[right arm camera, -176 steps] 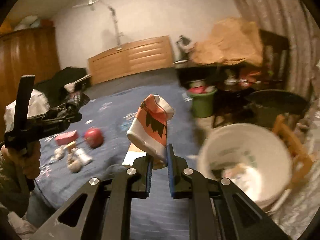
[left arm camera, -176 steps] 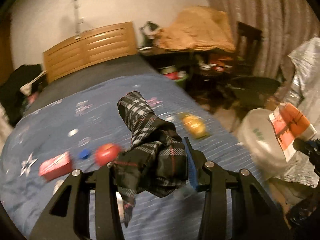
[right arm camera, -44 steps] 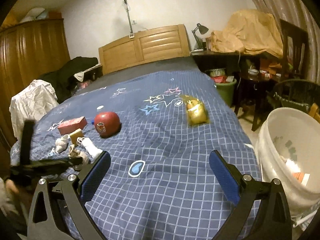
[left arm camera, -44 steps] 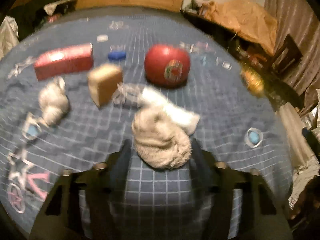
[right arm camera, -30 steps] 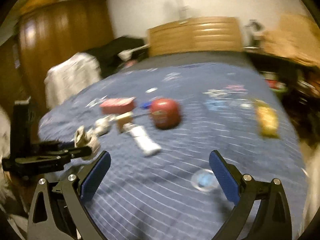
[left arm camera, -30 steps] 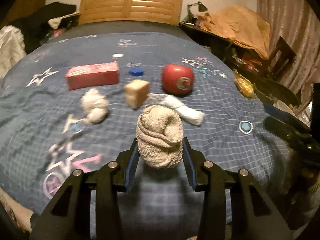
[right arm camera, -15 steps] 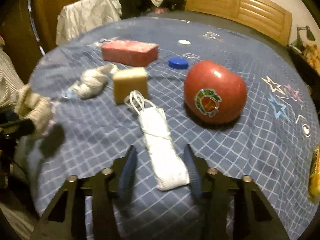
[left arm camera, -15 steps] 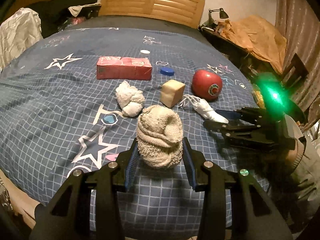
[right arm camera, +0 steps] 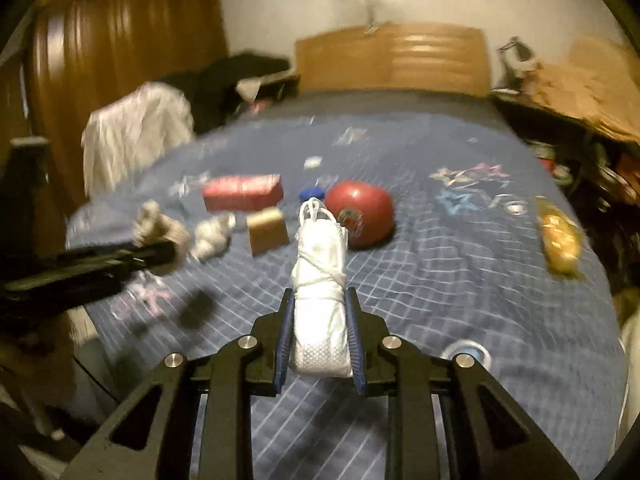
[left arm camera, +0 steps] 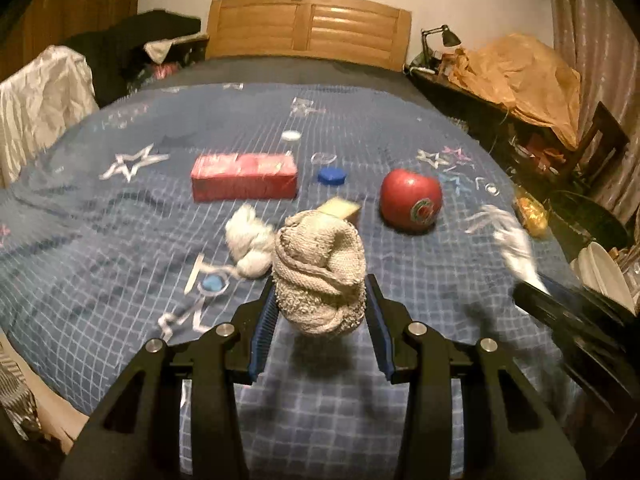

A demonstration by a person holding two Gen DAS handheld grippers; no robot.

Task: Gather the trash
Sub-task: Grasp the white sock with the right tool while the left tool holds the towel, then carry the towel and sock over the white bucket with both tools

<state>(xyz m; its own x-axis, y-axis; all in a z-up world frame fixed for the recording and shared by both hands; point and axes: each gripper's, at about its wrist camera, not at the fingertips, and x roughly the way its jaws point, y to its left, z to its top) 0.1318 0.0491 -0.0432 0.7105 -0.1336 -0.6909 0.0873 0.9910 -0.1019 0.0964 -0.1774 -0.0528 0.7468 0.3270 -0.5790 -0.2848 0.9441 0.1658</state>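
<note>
My left gripper (left arm camera: 320, 292) is shut on a beige knitted cloth ball (left arm camera: 320, 272), held above the blue checked bedspread (left arm camera: 120, 240). My right gripper (right arm camera: 320, 300) has its jaws closing on a white rolled mask with ear loops (right arm camera: 320, 276). The pads press its sides, and it hangs above the bed. In the left wrist view the white mask (left arm camera: 516, 248) shows blurred at the right. Still lying on the bed are a red box (left arm camera: 244, 176), a blue cap (left arm camera: 331, 176), a red apple (left arm camera: 411, 204), a tan block (left arm camera: 340, 208), a white crumpled wad (left arm camera: 250, 244) and a yellow wrapper (left arm camera: 530, 212).
A white bucket (left arm camera: 604, 272) stands by the bed's right side. A wooden headboard (left arm camera: 308, 28) closes the far end. A cluttered desk under an orange cloth (left arm camera: 520, 72) lies to the right, and a chair draped in white cloth (left arm camera: 36, 92) to the left.
The right gripper has closed from wide open onto the white mask and lifted it off the bed. The left gripper keeps hold of the beige ball.
</note>
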